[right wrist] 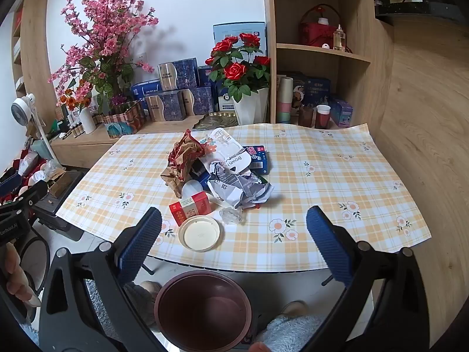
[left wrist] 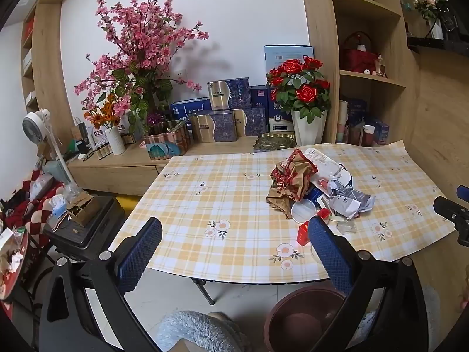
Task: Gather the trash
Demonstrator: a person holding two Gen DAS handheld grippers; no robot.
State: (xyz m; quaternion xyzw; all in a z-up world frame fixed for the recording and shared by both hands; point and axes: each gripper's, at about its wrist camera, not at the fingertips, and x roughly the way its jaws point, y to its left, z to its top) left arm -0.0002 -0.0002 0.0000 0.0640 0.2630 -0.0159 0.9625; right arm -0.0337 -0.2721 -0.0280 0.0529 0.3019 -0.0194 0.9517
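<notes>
Tablecloth (right wrist: 322,182): smooth checked sheet, faint sheen. Wrapper (right wrist: 184,158): crumpled brown-and-red paper. Bag (right wrist: 234,187): creased grey-white plastic, glossy. Box (right wrist: 192,206): red card, glossy. Lid (right wrist: 200,233): cream plastic, matt. Bin (right wrist: 202,311): maroon plastic, smooth. Shelves (right wrist: 322,50): matt wood grain. Pads (right wrist: 140,240): blue, ribbed.

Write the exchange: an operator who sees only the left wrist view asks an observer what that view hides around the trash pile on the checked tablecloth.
Operator: A finger of my left gripper blocks the near edge of the yellow checked tablecloth. Anything there?
Observer: A round cream plastic lid, rim up, just in front of the small red cardboard box.
Operator: And behind the crumpled red-and-brown paper wrapper?
Observer: A flat dark blue cardboard box with a barcode, at the pile's far side.
Operator: Is the right gripper free?
Observer: Its jaws stand open, gripping nothing.
</notes>
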